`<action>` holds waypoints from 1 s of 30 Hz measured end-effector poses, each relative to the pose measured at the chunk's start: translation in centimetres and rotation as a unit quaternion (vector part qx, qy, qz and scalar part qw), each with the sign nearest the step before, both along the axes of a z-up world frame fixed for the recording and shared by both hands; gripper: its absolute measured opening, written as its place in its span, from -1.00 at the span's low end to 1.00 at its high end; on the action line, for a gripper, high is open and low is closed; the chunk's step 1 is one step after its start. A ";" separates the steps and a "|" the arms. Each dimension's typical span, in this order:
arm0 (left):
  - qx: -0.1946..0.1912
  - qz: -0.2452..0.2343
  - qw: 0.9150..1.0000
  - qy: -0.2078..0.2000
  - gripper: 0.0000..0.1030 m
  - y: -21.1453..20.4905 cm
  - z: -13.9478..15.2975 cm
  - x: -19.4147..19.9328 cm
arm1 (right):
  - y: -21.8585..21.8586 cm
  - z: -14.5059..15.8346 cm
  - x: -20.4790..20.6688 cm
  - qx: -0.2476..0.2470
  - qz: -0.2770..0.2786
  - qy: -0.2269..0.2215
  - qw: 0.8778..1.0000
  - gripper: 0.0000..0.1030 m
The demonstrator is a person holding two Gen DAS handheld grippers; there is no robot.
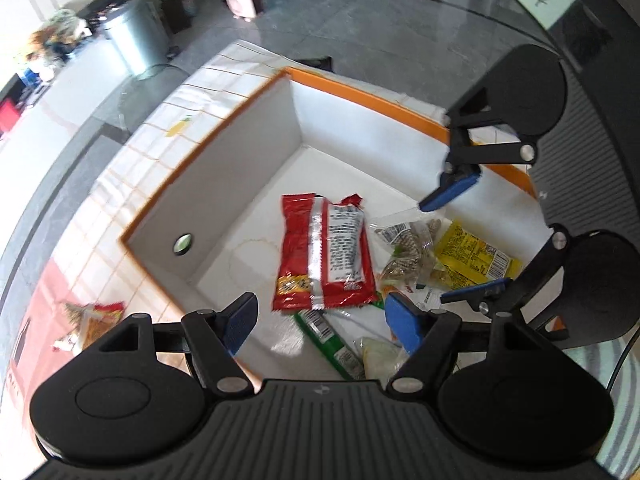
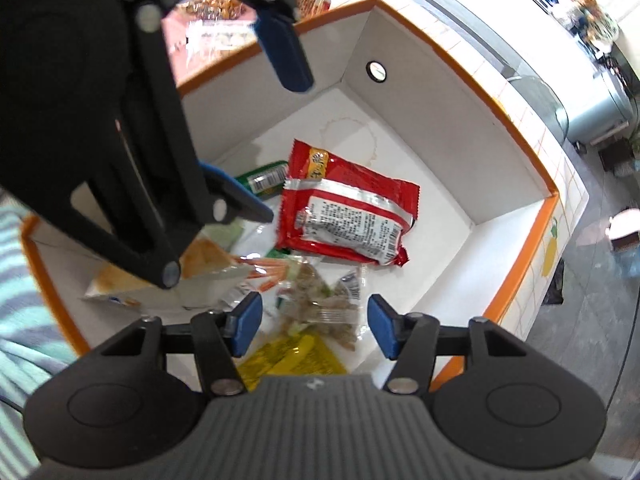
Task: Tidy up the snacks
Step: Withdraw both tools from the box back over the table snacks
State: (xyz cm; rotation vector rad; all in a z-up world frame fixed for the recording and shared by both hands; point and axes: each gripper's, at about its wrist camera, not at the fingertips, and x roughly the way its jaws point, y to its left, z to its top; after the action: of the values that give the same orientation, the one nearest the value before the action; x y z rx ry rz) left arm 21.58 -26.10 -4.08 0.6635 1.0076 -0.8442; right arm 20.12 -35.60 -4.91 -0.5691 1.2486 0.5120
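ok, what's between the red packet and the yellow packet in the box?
A clear bag of brownish snacks lies between the red packet and the yellow packet; left wrist view shows it best.

White box [image 1: 240, 152] with orange rim, open top. Red packet [image 1: 326, 252] lies flat near the box's middle, printed back up, silver seam showing. Clear bag of brown pieces [image 1: 408, 252] just beside it; yellow packet [image 1: 472, 256] next to that, near the box wall. Green packet [image 1: 328, 340] partly under the red one.
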 end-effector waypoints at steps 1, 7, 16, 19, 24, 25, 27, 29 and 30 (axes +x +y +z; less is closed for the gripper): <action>-0.005 0.010 1.000 -0.004 0.65 0.5 0.6 -0.2 | 0.1 0.5 -0.1 0.003 -0.008 0.000 1.000 0.09; -0.056 0.071 0.996 -0.020 0.65 4.2 4.0 -2.2 | 0.9 4.3 -2.0 0.040 -0.062 -0.019 0.997 0.09; -0.098 0.145 0.983 -0.046 0.65 10.2 6.3 -5.9 | 5.3 8.1 -5.8 0.094 -0.103 -0.057 0.989 0.09; -0.124 0.186 0.974 -0.048 0.65 12.8 6.7 -6.6 | 7.2 8.5 -7.2 0.120 -0.119 -0.080 0.982 0.09; -0.157 0.254 0.952 -0.065 0.65 17.0 7.5 -7.9 | 9.3 8.0 -8.8 0.202 -0.184 -0.112 0.955 0.17; -0.163 0.266 0.948 -0.069 0.65 17.8 7.6 -8.0 | 9.7 7.7 -8.9 0.214 -0.195 -0.115 0.950 0.17; -0.173 0.287 0.939 -0.074 0.65 19.4 7.7 -8.3 | 10.7 7.2 -9.3 0.237 -0.221 -0.122 0.938 0.17; -0.182 0.305 0.931 -0.080 0.65 21.0 7.6 -8.4 | 11.5 6.5 -9.6 0.257 -0.248 -0.125 0.926 0.17; -0.186 0.313 0.928 -0.081 0.65 21.7 7.5 -8.4 | 12.0 6.1 -9.7 0.266 -0.260 -0.129 0.919 0.17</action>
State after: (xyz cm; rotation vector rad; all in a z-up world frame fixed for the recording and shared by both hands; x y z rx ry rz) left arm 13.19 -4.40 3.42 0.0640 0.8050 -0.3854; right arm 10.44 -23.60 1.20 0.1606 0.9007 0.2907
